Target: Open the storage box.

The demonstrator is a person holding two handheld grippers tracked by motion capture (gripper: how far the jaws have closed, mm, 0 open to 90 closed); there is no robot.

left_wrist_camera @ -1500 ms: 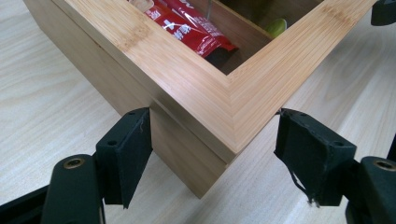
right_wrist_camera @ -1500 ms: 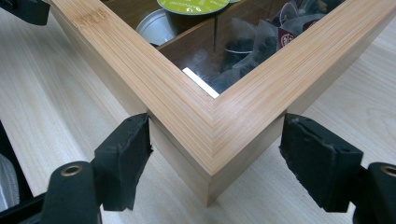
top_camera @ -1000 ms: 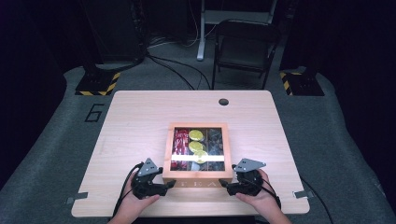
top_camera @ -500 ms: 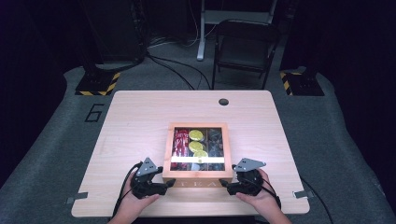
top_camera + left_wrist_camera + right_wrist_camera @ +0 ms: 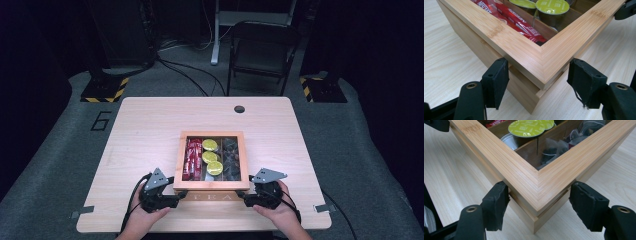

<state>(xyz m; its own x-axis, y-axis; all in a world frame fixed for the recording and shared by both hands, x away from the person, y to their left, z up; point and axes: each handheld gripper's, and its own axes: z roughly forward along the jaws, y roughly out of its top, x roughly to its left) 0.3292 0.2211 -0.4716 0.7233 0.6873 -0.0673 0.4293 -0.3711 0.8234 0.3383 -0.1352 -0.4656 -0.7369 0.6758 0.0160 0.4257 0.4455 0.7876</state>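
Observation:
A wooden box [image 5: 211, 186] with a windowed lid sits near the table's front edge, "TEA" on its front. Inside are red sachets [image 5: 192, 157], green-topped capsules [image 5: 210, 156] and dark pouches [image 5: 231, 157]. My left gripper [image 5: 177, 192] is open and straddles the front left corner of the box [image 5: 531, 55]; its left pad [image 5: 497, 80] touches the side at the lid seam. At the front right corner [image 5: 536, 185] my right gripper [image 5: 246, 196] straddles the box in the same way, open. A thin gap shows under the lid at both corners.
The light wood table [image 5: 145, 130] has bare room left, right and behind the box. A round cable hole [image 5: 239, 109] sits near its far edge. A folding chair [image 5: 262, 50] stands on the floor beyond.

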